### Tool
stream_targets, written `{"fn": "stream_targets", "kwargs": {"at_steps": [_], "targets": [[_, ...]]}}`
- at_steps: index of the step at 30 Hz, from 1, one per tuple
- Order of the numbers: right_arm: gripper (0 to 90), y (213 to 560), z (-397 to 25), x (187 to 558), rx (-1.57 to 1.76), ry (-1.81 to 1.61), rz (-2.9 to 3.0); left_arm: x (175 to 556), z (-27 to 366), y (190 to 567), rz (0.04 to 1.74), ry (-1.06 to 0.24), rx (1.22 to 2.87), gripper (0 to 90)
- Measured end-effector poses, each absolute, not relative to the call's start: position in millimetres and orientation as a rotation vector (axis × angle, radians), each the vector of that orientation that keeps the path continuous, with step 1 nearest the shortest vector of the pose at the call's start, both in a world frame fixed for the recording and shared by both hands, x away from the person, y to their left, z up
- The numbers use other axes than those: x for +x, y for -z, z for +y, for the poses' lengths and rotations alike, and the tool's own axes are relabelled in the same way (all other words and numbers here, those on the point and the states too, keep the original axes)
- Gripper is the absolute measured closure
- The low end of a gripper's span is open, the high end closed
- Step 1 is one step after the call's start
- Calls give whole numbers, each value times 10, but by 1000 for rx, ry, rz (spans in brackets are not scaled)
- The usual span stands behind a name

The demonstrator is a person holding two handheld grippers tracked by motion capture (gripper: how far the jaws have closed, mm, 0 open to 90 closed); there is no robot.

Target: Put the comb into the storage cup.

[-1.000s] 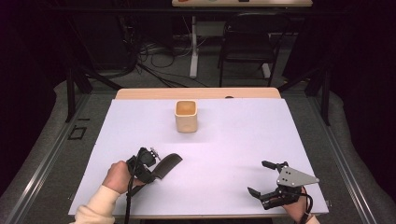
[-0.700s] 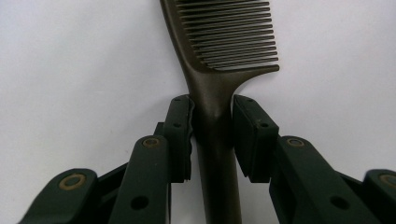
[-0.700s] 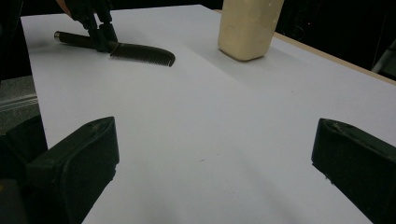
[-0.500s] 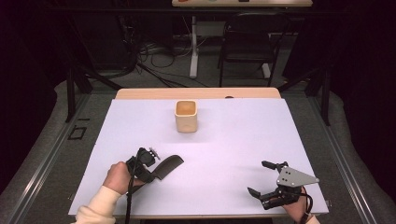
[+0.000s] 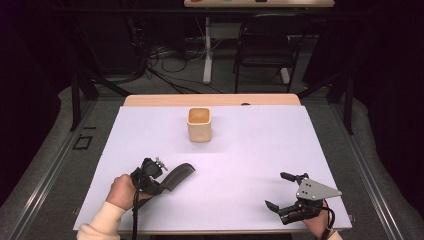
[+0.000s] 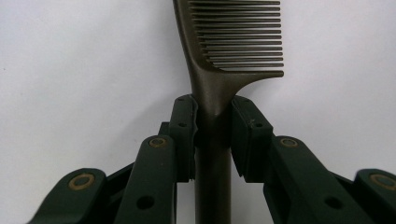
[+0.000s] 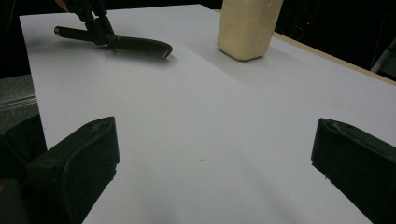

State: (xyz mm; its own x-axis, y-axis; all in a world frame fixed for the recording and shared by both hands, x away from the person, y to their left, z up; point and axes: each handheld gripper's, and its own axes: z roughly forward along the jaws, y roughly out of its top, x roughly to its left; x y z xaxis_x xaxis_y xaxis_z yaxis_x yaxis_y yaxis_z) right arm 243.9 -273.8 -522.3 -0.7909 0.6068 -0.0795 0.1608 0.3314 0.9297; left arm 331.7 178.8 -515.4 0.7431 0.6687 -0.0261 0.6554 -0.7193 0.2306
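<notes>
Left tool (image 6: pixel 212 135) clamps comb (image 6: pixel 233 42); comb tip cut off.

Right gripper (image 7: pixel 212 163): own two black jaws spread wide apart at the lower corners, bare white table (image 7: pixel 224 140) between them. Far left, the left gripper (image 7: pixel 95 28) is clamped on the handle of a dark comb (image 7: pixel 135 45) lying on the table. Cream cup (image 7: pixel 247 25) stands upright at top, well apart from comb.
</notes>
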Motion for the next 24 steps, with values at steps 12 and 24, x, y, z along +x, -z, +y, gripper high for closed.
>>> {"fn": "stream_targets", "kwargs": {"at_steps": [12,24], "targets": [[3,5222,-2741,2439,673,-1454,2185,3285,1818,5040,1018,-114,2665,718],[4,5223,-2739,2439,676,-1455,2186,3266,1847,4954,987,-143,2593,718]]}}
